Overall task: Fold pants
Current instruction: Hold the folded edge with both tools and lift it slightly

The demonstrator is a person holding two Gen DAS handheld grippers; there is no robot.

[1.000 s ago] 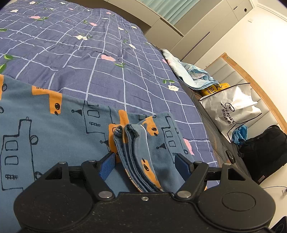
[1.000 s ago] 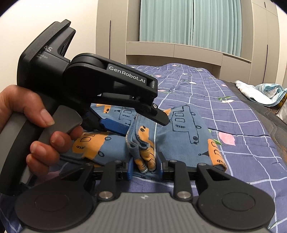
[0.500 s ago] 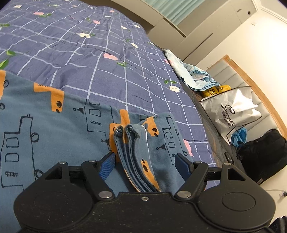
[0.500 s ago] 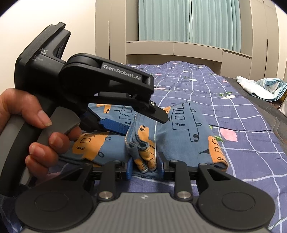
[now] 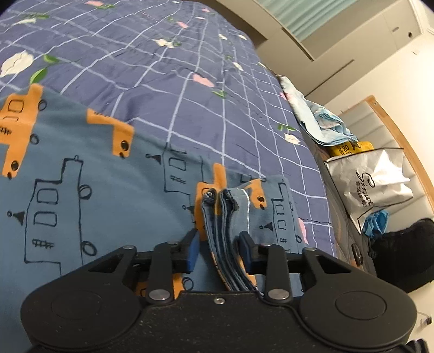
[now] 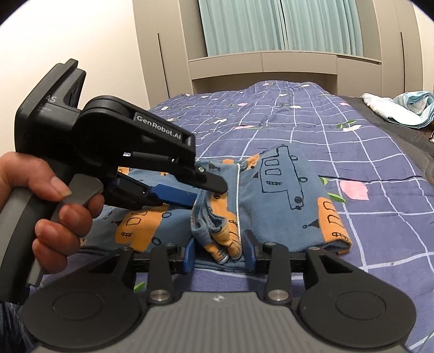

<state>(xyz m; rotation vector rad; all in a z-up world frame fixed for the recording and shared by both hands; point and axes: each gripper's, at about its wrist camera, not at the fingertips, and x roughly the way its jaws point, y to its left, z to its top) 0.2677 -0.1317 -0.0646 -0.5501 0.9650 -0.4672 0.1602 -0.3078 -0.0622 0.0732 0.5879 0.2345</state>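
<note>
While both grippers grasp the same gathered edge, the pants point(image 5: 103, 195) lie spread on a bed point(image 5: 168, 78) covered by a dark blue quilt with a white grid and small pink and white flowers. The pants are blue-grey cloth printed with outlined houses and orange blocks; in the right wrist view they sit near the foot of the bed, with a folded part lying just right of the bunched edge. The left gripper point(image 5: 218, 251) has its blue-padded jaws drawn in around a stack of cloth layers; the right pad presses the stack, while the left pad seems to stand slightly off it. The right gripper point(image 6: 218, 254) has its jaws closed on a crumpled bunch of the same edge, and the left gripper reaches in from the left, held by a hand point(image 6: 51, 211) on its grey handle. Beyond the far end of the bed stands a beige cabinet wall point(image 6: 284, 65) with a recessed shelf, and pale green curtains point(image 6: 282, 24) hang above it. On the right side of the bed lies a heap of light blue cloth point(image 5: 325, 125). Lower on that side, a silver bag point(image 5: 371, 182) with dark lettering leans by a wooden-edged panel, with a yellow packet behind it and a black bag point(image 5: 407, 255) nearer.
</note>
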